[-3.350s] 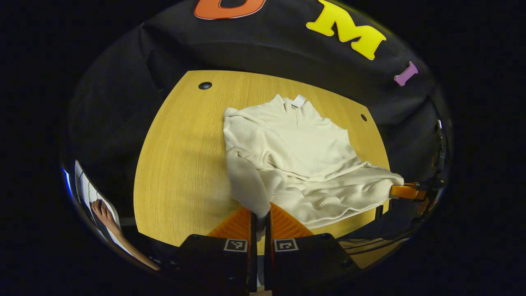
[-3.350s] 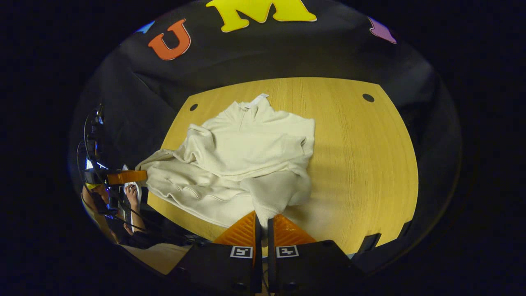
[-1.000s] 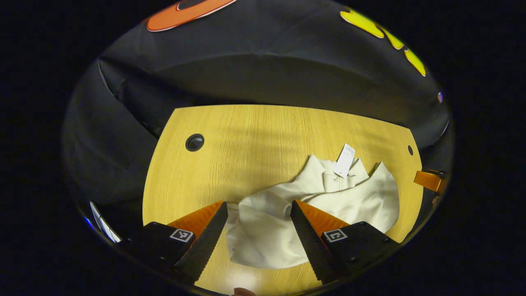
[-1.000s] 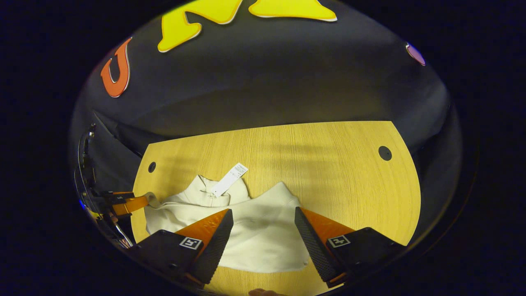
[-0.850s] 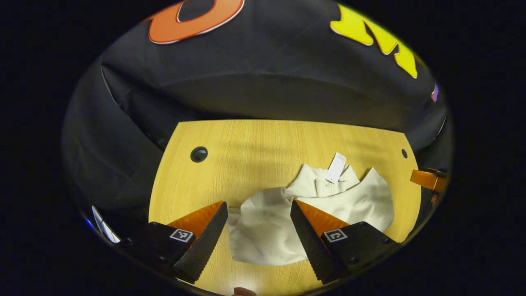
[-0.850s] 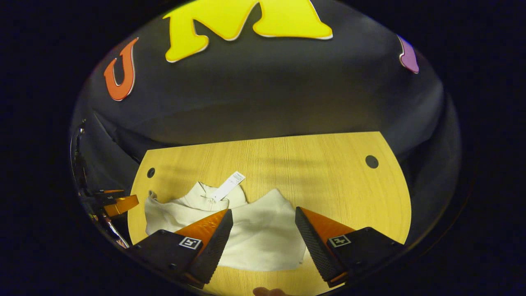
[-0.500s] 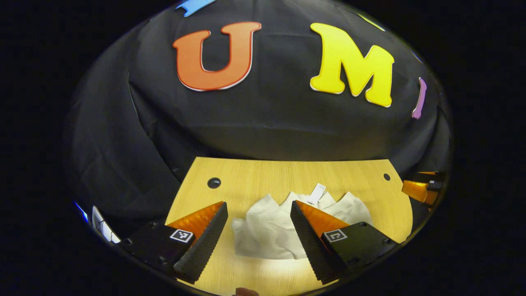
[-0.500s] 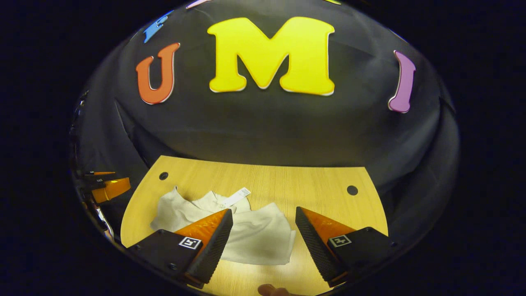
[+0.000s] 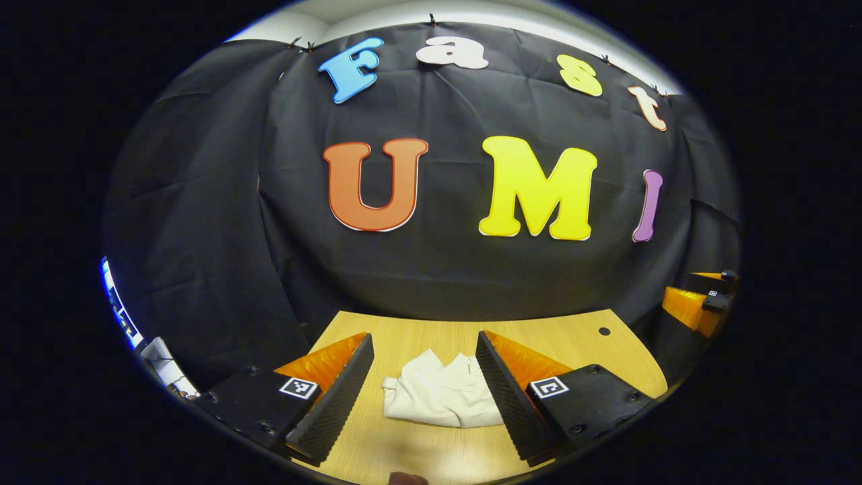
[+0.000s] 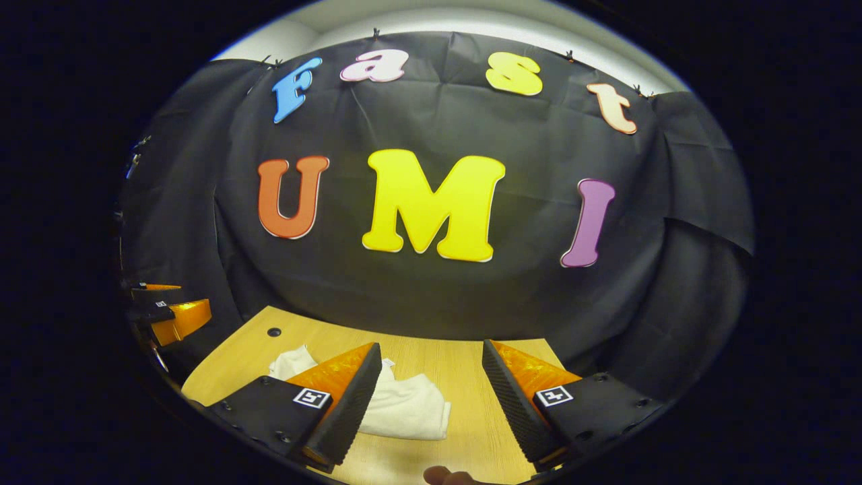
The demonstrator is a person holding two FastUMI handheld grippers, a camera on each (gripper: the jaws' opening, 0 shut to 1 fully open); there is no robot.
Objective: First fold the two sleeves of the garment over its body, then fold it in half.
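Where the left gripper view looks out level over the scene, the items are these. Table (image 9: 431, 458): pale wood with fine straight grain, rounded corners, one small round dark hole (image 9: 604, 331) near its 2 o'clock corner. Garment (image 9: 441, 399): cream, soft knit, folded to a compact rumpled bundle with a bumpy far edge and a smooth rounded near fold; it lies flat on the table at the 6 o'clock part of the view, seen between the two fingers and touching neither. Left gripper (image 9: 423, 384): two wedge-shaped fingers with ridged, sawtooth inner faces, spread wide apart, nothing pinched, held level above the near table edge and aimed toward the cloth wall (image 9: 202, 222), which is black, creased and hung from clips at its top. Right gripper (image 9: 697, 303): at 3 o'clock, at the edge of the view, clear of the garment.

Right gripper view. Table (image 10: 465, 377): same grained wood, one small dark hole (image 10: 274, 332) at 9 o'clock. Garment (image 10: 411, 407): same cream bundle, lying at 7 o'clock, partly hidden behind the near finger, its visible end a soft rounded fold. Right gripper (image 10: 431, 387): fingers of the same wedge shape and ridged faces, spread wide, empty, pointed level at the wall. Left gripper (image 10: 172, 313): at 9 o'clock, off the table's side. Fingertip (image 10: 448, 477): a person's, at the 6 o'clock rim.
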